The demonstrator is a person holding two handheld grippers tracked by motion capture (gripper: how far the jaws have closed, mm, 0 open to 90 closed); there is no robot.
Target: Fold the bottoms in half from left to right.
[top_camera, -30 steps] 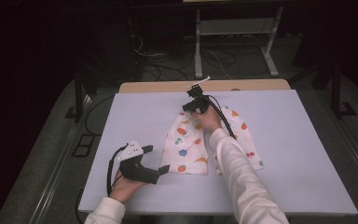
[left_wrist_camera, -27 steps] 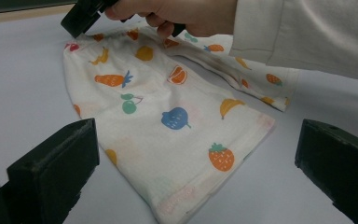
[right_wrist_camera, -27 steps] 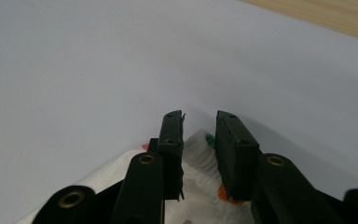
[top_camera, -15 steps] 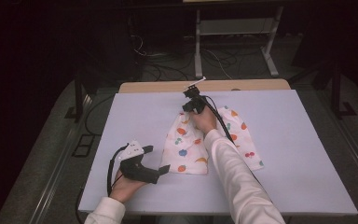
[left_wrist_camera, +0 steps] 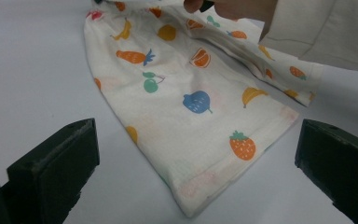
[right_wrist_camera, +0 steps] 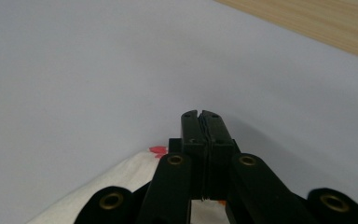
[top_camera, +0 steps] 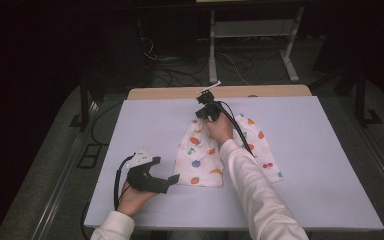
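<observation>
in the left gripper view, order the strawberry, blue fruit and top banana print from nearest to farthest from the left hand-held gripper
1. Strawberry, near the cloth's lower right hem.
2. Blue fruit, mid cloth.
3. Top banana, upper left, by the far edge.

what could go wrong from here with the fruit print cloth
The right gripper has just closed at the far edge of the fruit-print cloth, but how much fabric sits between its jaws can't be seen, so a pull might slip off. The left gripper is open and short of the near corner; with nothing pinning it, the whole cloth may drag across the table instead of unfolding.
</observation>
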